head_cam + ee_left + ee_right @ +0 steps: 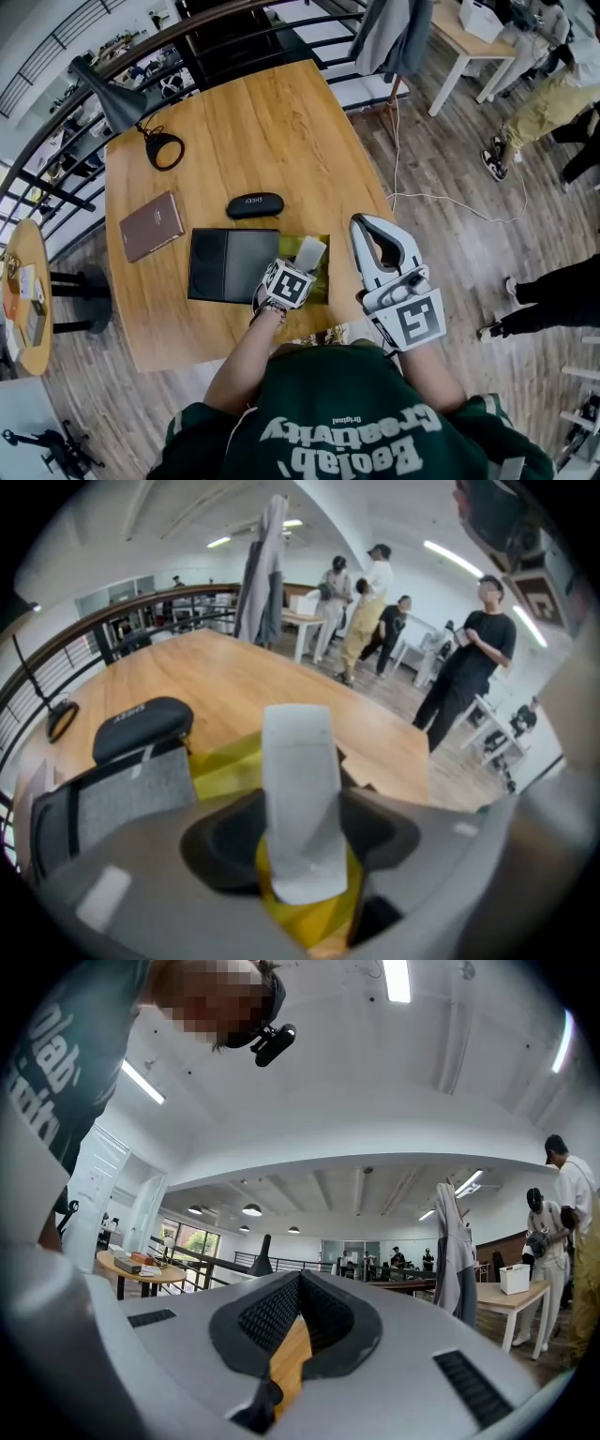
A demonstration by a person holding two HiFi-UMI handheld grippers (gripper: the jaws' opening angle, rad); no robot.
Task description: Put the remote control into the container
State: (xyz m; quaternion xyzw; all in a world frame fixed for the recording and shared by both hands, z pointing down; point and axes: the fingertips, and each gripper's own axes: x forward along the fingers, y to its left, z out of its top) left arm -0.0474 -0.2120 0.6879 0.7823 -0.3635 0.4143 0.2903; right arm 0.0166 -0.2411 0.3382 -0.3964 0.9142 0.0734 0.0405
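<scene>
A white remote control point(310, 251) point(299, 799) stands tilted upward between the jaws of my left gripper point(301, 264) point(300, 850), which is shut on its lower part. Beneath it lies a yellow-green container point(322, 282) point(221, 766) on the wooden table point(272, 122); the remote's lower end hangs over the container. My right gripper point(361, 224) point(300, 1281) hovers at the table's right edge, to the right of the container, shut with nothing in it and pointing away from me.
A black flat case point(232, 265) point(120, 797) lies just left of the container. A black glasses case point(255, 204) point(141, 726) sits behind it, a brown notebook point(152, 225) further left, a desk lamp point(141, 122) at the far left. People stand on the floor to the right.
</scene>
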